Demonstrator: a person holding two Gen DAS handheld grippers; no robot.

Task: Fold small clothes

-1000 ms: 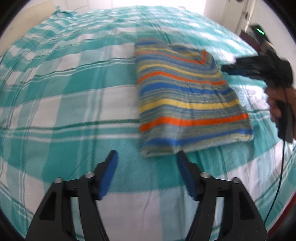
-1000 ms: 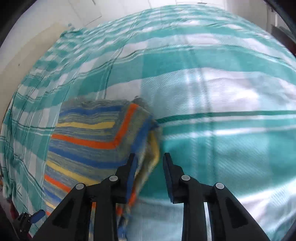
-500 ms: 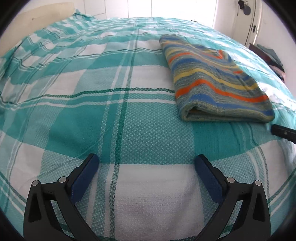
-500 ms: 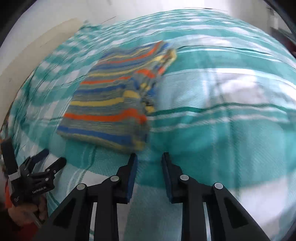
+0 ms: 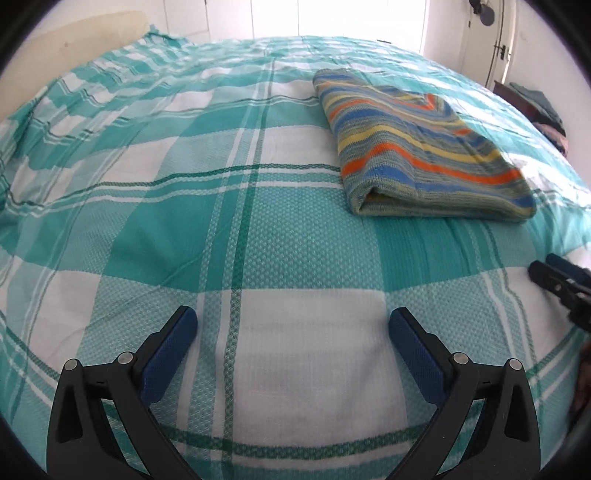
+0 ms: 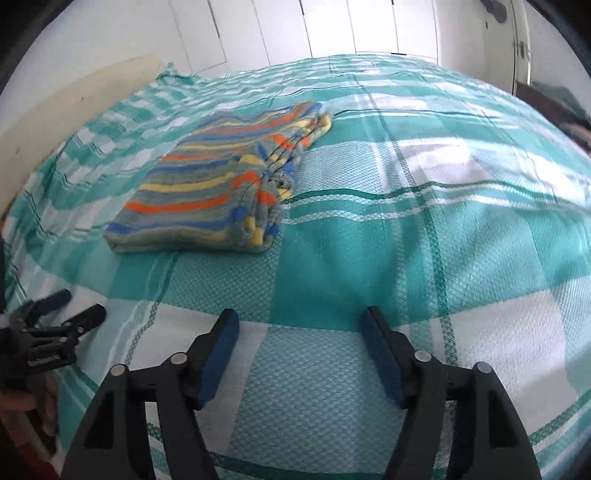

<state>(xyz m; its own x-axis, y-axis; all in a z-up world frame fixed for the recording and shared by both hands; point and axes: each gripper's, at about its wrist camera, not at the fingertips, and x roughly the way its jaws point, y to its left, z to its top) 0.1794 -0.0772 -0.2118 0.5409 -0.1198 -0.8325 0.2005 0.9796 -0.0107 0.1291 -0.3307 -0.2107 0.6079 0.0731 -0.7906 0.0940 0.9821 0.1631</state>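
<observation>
Tool tips frame both views. The left tool [image 5: 291, 328] hangs over a white square of the bedspread with its blue-padded fingers [image 5: 170, 354] spread as wide as they go, and nothing lies between them; its jaws have just been opening. The right tool [image 6: 299, 332] also stands apart, less widely, its jaws having just been opening too, with only bare checked cloth beneath the gap. Neither tool touches any garment.

Each tool shows at the edge of the other's view: the right one at the far right of the left wrist view, the left one at the lower left of the right wrist view, where part of the hand [image 6: 26, 406] holding it is visible.

Beyond the tips, well apart from both, the folded striped garment [image 5: 417, 147] lies flat on the bed [image 5: 147, 221]. It is a knit in grey-green with orange, blue and yellow bands, folded into a neat oblong; its layered edges show on the right side in the right wrist view. The bed carries a teal and white checked cover, lightly wrinkled toward the far left corner. White panelled walls [image 6: 295, 29] stand behind it, and some dark clothing [image 5: 539, 107] sits at the far right.
</observation>
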